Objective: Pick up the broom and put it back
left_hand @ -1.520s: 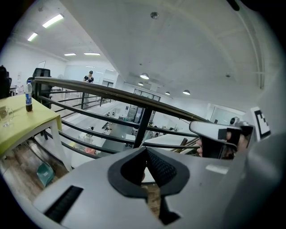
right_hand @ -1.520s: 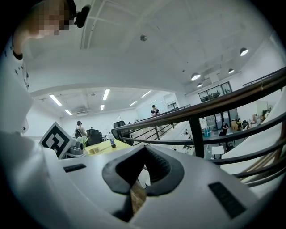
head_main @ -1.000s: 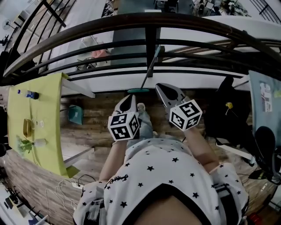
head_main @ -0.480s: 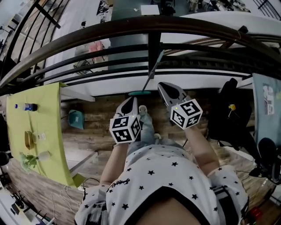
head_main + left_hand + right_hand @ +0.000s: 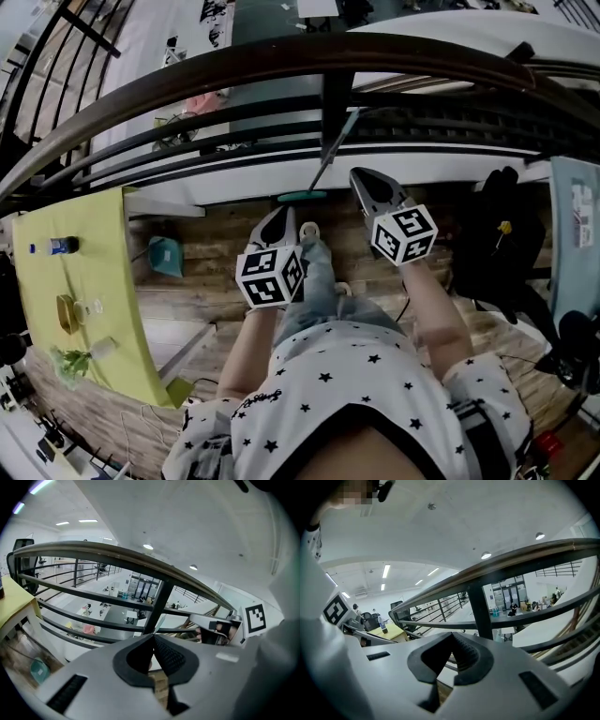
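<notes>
The broom stands on the wooden floor, its teal head (image 5: 301, 197) down and its thin handle (image 5: 336, 145) leaning against the black railing post (image 5: 335, 94). In the head view my left gripper (image 5: 281, 217) is just short of the broom head and to its left, jaws shut and empty. My right gripper (image 5: 364, 180) is to the right of the handle, a little apart from it, also shut with nothing held. In the left gripper view the shut jaw tips (image 5: 153, 634) point at the post, and a pale stretch of the handle (image 5: 158, 623) shows just above them. The right gripper view's shut tips (image 5: 452, 635) point at the railing.
The dark curved railing (image 5: 187, 80) runs across in front, with a drop to a lower floor beyond it. A yellow-green table (image 5: 94, 281) with a bottle and small items stands at the left, a teal dustpan (image 5: 167, 255) beside it. A black chair (image 5: 492, 234) stands at the right.
Both grippers have moved forward toward the railing and the broom, and the railing now looms closer. The jaws stay shut and the broom has not moved.
</notes>
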Motion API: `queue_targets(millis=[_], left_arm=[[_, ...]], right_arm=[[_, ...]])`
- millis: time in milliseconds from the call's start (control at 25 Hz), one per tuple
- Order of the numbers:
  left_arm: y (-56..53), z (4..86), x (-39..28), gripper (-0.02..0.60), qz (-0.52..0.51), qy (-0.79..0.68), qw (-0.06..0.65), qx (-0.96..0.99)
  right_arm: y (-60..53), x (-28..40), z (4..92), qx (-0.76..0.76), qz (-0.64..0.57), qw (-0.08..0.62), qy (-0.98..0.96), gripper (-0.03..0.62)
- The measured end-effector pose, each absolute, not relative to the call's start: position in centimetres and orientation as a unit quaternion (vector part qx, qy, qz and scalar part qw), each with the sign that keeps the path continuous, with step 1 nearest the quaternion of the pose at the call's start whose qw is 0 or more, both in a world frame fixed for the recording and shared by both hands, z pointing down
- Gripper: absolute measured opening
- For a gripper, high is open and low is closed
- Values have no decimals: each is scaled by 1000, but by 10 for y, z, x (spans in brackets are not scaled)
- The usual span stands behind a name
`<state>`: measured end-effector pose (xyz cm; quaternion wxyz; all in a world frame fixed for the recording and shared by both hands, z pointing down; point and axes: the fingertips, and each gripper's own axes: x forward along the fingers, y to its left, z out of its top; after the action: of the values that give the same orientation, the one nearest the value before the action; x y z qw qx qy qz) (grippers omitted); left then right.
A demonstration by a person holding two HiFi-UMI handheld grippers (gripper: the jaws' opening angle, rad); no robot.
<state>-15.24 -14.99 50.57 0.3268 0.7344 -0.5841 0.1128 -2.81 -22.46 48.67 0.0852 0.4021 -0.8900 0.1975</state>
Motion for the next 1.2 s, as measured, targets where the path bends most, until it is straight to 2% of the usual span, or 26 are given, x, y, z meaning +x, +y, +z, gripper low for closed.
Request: queue_targets(millis=[1000,1200], left_arm=[[-211,569,-143,12,149,-553,345,744],[-216,577,-145,12,152,-549,348,745]], right_arm=[[-334,-11,602,482,229,113,-838,-5],[-355,-10,623,494,242,119,-826,35]])
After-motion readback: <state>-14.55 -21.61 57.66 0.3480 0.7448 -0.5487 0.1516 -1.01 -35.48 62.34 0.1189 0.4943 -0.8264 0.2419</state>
